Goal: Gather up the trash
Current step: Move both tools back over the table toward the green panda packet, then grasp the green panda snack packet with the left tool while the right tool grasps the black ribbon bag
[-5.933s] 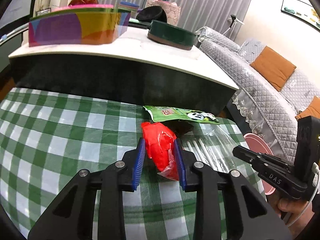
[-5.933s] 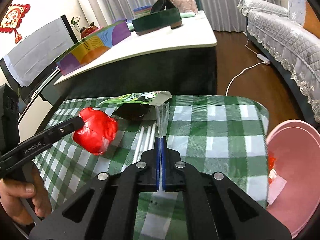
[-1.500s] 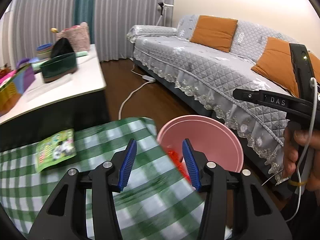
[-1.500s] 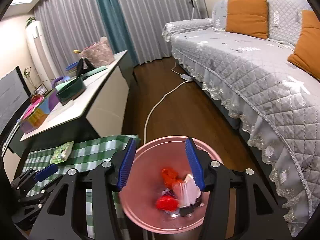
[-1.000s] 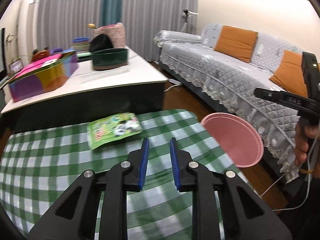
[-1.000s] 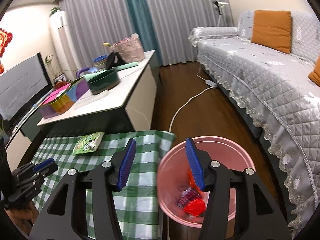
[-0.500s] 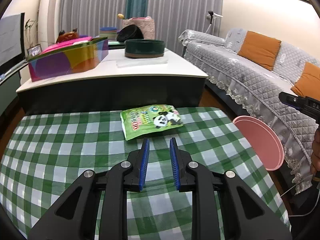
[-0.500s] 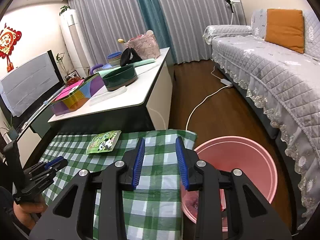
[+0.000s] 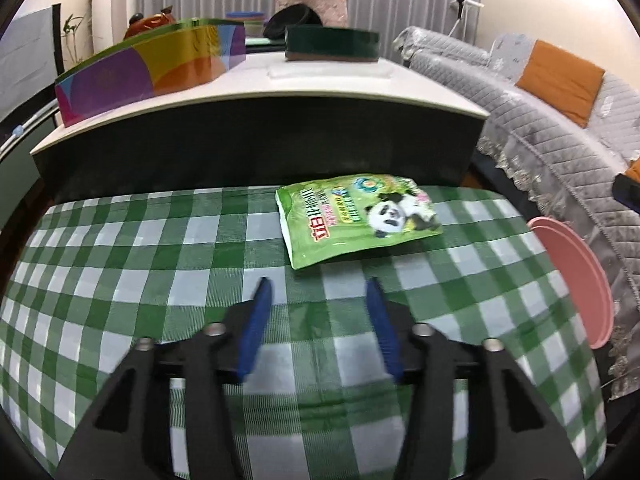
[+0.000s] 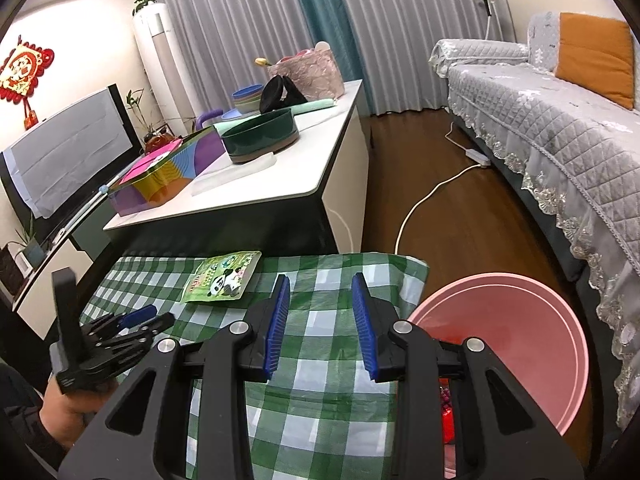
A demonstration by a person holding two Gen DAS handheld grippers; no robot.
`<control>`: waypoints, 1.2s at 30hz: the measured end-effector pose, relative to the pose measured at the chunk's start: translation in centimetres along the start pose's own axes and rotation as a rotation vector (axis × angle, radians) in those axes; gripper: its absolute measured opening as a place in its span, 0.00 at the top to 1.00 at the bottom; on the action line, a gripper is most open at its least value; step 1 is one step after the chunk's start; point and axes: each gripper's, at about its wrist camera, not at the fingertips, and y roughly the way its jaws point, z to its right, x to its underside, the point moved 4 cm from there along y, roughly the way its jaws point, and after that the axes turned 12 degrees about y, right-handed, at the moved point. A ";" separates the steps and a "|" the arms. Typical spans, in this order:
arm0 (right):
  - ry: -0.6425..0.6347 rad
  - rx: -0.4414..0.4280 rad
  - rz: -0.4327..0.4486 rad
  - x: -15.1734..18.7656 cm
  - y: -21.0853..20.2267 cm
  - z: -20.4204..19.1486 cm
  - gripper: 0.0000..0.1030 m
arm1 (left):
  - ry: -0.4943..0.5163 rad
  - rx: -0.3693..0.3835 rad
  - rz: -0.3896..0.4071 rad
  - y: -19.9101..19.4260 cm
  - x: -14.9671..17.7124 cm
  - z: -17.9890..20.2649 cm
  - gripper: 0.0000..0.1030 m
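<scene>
Both the left gripper (image 9: 318, 288) and right gripper (image 10: 319, 284) hover spread and empty over the green-checked tablecloth (image 9: 160, 264), near the flat green panda-print pouch (image 9: 358, 218).

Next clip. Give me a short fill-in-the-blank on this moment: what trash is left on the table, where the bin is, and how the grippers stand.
1. The only trash on the checked tablecloth is a green pouch printed with a ____.
2. The bin beside the table is ____ in colour.
3. The left hand-held gripper is ____ and empty.
4. The right hand-held gripper holds ____.

Missing words: panda; pink; open; nothing
</scene>
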 end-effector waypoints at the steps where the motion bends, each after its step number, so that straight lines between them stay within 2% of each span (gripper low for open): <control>1: -0.001 -0.002 -0.003 0.0 0.2 -0.1 0.68 | 0.004 -0.009 -0.014 0.5 -0.1 0.0 0.41; 7: -0.010 -0.007 -0.023 0.1 1.3 0.0 0.68 | 0.027 -0.045 -0.063 2.9 -1.4 -0.2 0.39; 13: -0.009 0.000 -0.048 0.3 2.5 0.2 0.68 | 0.045 -0.035 -0.044 3.6 -2.6 0.0 0.39; 14: -0.010 -0.001 -0.052 0.3 2.7 0.1 0.68 | 0.044 -0.030 -0.034 3.4 -2.7 -0.1 0.42; 15: -0.014 -0.001 -0.058 0.4 3.0 0.0 0.68 | 0.042 -0.024 -0.024 3.3 -2.8 -0.2 0.51; 22: -0.037 -0.018 -0.088 1.1 4.3 -1.6 0.68 | -0.002 0.017 0.033 2.2 -2.9 -1.5 0.82; 23: -0.041 -0.020 -0.094 1.3 4.5 -1.8 0.68 | -0.010 0.032 0.037 2.1 -2.8 -1.7 0.94; 24: -0.047 -0.022 -0.102 1.6 4.9 -2.1 0.68 | -0.013 0.037 0.038 2.1 -2.9 -1.9 0.98; 36: -0.034 -0.099 -0.231 3.8 9.6 -5.8 0.68 | -0.127 0.066 0.075 0.5 -2.9 -4.9 1.00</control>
